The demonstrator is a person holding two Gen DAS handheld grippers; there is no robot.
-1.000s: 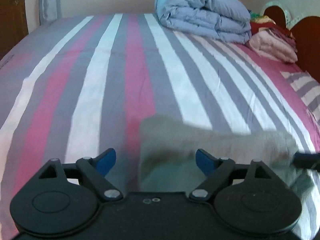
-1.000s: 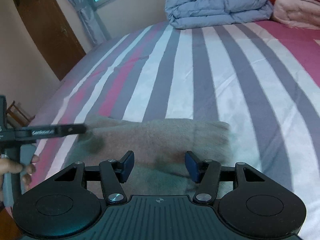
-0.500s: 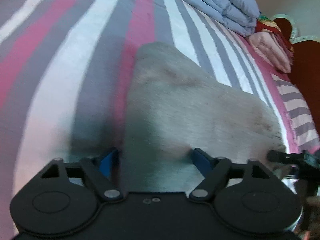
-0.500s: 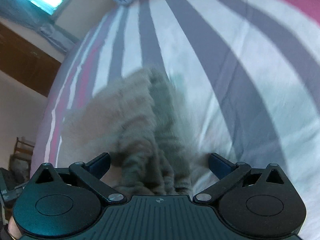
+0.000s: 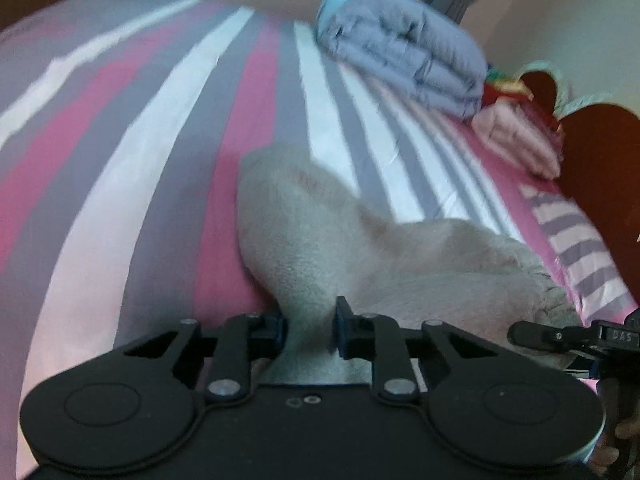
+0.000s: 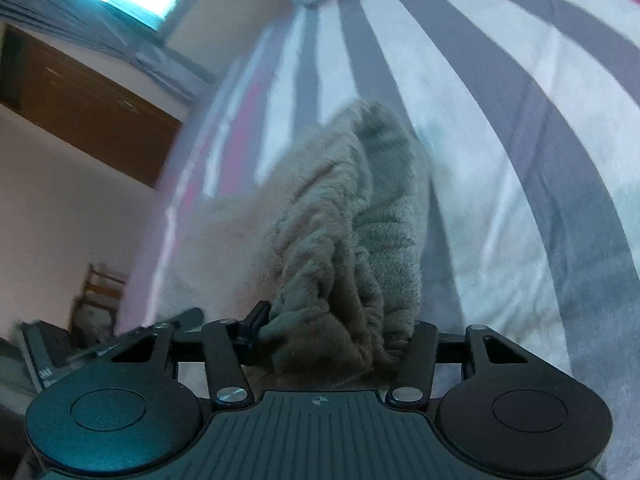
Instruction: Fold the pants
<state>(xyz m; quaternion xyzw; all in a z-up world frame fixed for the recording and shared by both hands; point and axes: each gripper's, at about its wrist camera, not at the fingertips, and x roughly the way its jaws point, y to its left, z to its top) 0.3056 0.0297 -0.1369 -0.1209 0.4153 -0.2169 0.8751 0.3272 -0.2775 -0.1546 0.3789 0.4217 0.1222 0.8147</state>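
The grey-beige fleece pants [image 5: 340,240] lie folded on the striped bed. My left gripper [image 5: 308,326] is shut on the near left edge of the pants, the cloth pinched between its blue pads. My right gripper [image 6: 336,328] is shut on the bunched, thick right end of the pants [image 6: 344,240], which is lifted off the sheet. The right gripper's tip also shows at the right edge of the left wrist view [image 5: 560,336]. The left gripper shows at the lower left of the right wrist view [image 6: 120,344].
The bed sheet [image 5: 140,160] has pink, grey and white stripes. A folded blue-grey duvet [image 5: 400,52] and pink folded bedding [image 5: 520,140] lie at the far end by a dark wooden headboard [image 5: 600,180]. A brown door [image 6: 80,108] and a chair [image 6: 100,292] stand beside the bed.
Both grippers came down onto the pants and closed on the cloth, the left on the left edge, the right on the bunched end. The gripped edges are lifted.
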